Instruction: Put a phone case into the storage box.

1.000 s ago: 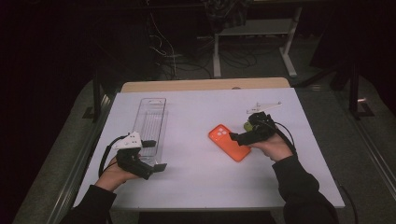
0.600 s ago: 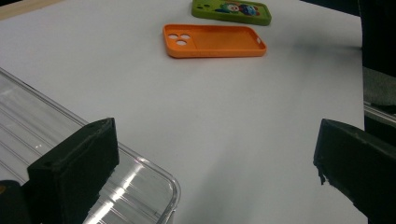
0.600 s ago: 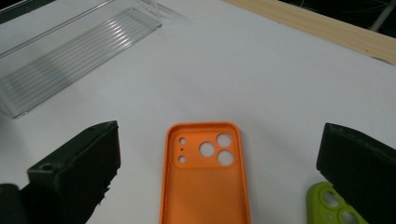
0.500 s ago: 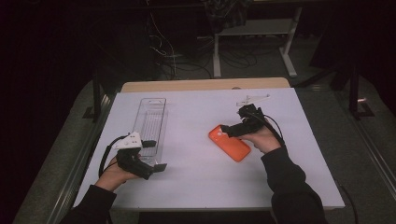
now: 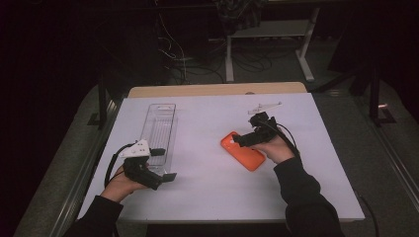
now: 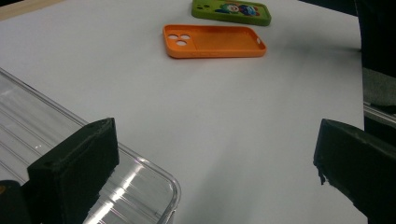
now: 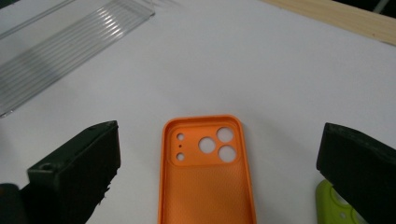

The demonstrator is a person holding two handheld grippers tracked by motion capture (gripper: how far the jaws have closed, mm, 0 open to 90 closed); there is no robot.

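Right gripper (image 5: 240, 140) is low over the white surface (image 5: 207, 187), hanging directly above the orange phone case (image 5: 243, 151), jaws spread wide and gripping nothing. In the right gripper view the case (image 7: 207, 177) lies open side up between the 2 black jaws, touching neither, its camera cutouts at the end away from the gripper. Just beside its right edge a corner of a green phone case (image 7: 334, 207) peeks in under the right-hand jaw. From the left gripper view the 2 cases lie side by side, orange (image 6: 214, 41) nearer, green (image 6: 231, 11) beyond it with a cartoon print on it, a narrow strip of bare surface between them.

Over to the left gripper (image 5: 162, 164): also wide open, nothing in its grasp, held at the near end of the clear plastic tray (image 5: 159, 129). In its own view one jaw sits over the tray's rounded corner (image 6: 154, 186); whether it touches, I cannot tell. The other jaw is out over bare surface. The tray is long and ribbed, running away from the person, well apart from the cases. A small pale object (image 5: 264, 106) lies near the far edge, too small to identify.
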